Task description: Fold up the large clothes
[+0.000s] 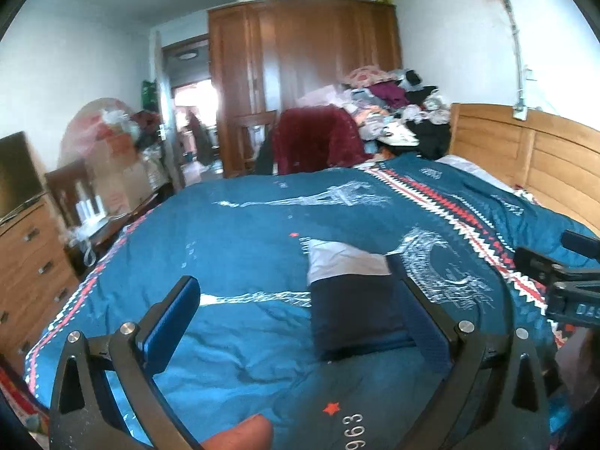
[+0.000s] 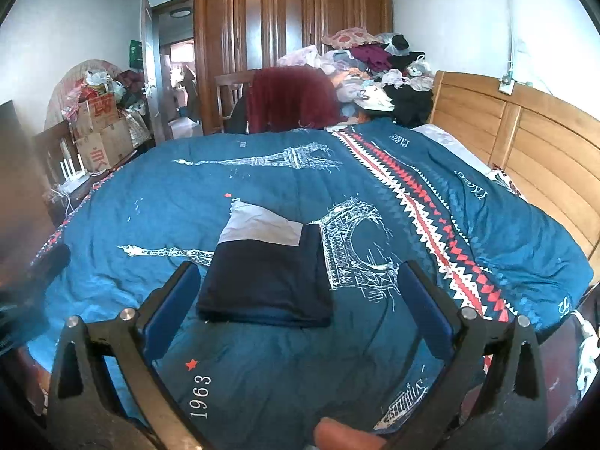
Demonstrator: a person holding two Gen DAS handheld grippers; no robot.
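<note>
Your folded garment (image 2: 266, 281) lies flat on the blue bedspread (image 2: 262, 183), a tidy dark navy rectangle with a pale grey panel showing at its far end, set toward the near edge of the bed and just left of the printed arch motif (image 2: 360, 247). Your right gripper (image 2: 300, 292) hovers above the near edge of the bed with its jaws spread wide and nothing between them; the garment sits just beyond the blue pads (image 2: 170, 307), apart from both. Your left gripper (image 1: 296, 315) is likewise wide open and empty, angled so that the garment (image 1: 352, 300) appears close to its right finger, though whether the finger touches the cloth cannot be told from this view. Part of your right gripper's black body (image 1: 562, 285) shows at the right edge of the left wrist view. A fingertip (image 2: 345, 435) of yours shows at the bottom of each wrist view. The bedspread carries white tower prints, a red, white and navy zigzag band (image 2: 420, 217) running from the far side toward the near right corner, and the figure 1963 (image 2: 200, 395) near the front edge. A wooden headboard (image 2: 525, 142) stands along the right side of the bed; beyond the far edge are a dark red throw (image 2: 288, 97) over a chair, a heap of mixed clothes (image 2: 378, 67) and a tall wooden wardrobe (image 2: 292, 22).
</note>
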